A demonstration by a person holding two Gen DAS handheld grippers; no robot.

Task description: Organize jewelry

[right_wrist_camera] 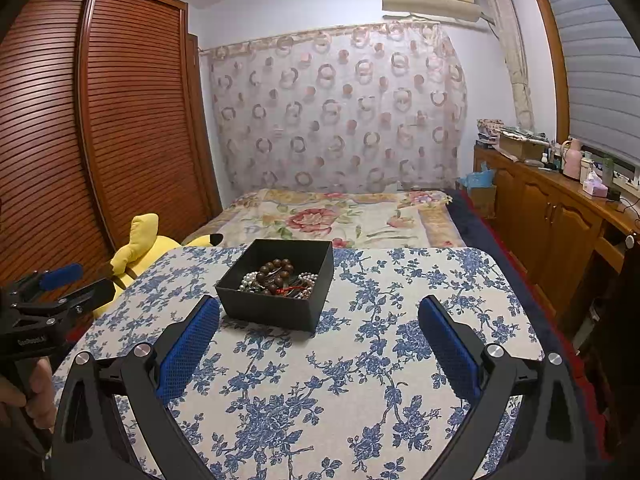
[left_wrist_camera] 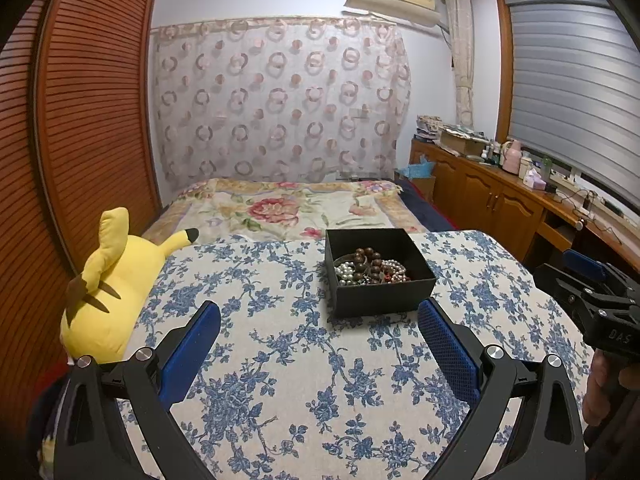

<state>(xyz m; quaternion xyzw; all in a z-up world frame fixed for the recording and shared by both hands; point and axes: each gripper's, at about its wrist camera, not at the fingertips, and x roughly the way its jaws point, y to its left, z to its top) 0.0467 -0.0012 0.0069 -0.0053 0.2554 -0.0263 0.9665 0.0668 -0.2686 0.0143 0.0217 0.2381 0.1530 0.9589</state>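
I have both grippers hovering over the near part of the blue-and-white floral cloth surface (left_wrist_camera: 280,380), and the open black square cardboard box (left_wrist_camera: 378,304) sits toward its far middle with all the jewelry I can see heaped inside: a brown wooden bead bracelet (left_wrist_camera: 366,262), white pearl strands (left_wrist_camera: 347,270) and pinkish bead strands (left_wrist_camera: 394,270), tangled together. No piece lies out on the cloth, so this fits either a pile waiting to be sorted or one just gathered in; I cannot tell which. My left gripper (left_wrist_camera: 320,336) has its blue-padded fingers spread wide and holds nothing; my right gripper (right_wrist_camera: 320,336) is the same, spread and bare. For any reach into the box I would come down steeply over the near wall, pinch a single strand at its high point and steady the box with the other gripper, since the light box could slide. The yellow plush toy (left_wrist_camera: 104,292) lies at the left edge, clear of the box; the wooden cabinet (right_wrist_camera: 560,224) stands far right.
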